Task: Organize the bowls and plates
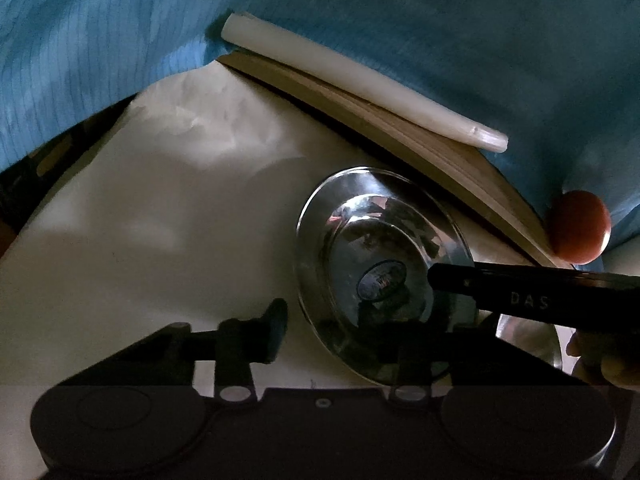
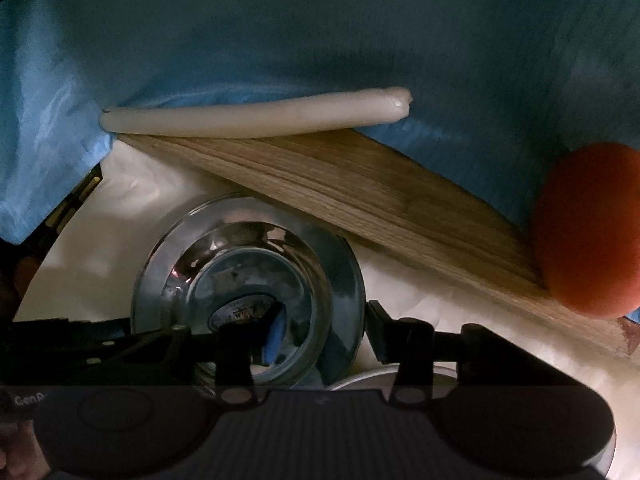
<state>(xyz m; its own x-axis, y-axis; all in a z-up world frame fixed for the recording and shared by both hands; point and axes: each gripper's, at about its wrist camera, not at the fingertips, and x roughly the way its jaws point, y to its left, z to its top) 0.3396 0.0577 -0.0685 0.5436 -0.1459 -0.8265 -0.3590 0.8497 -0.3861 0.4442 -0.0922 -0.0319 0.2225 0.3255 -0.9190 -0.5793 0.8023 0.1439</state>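
Tongs, both pairs, jaws apart over one steel bowl [image 1: 380, 276] nested in one plate [image 1: 320, 248].
We count one orange ball [image 2: 588, 236], one white tube [image 2: 256, 116], one wooden board [image 2: 360, 192]; left tongs [image 1: 340, 332], right tongs [image 2: 320, 328].

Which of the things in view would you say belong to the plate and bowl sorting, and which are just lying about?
Part of the job:
steel bowl
second steel dish, only its rim showing
left gripper
right gripper

Lying about:
orange ball
white tube
wooden board
blue cloth
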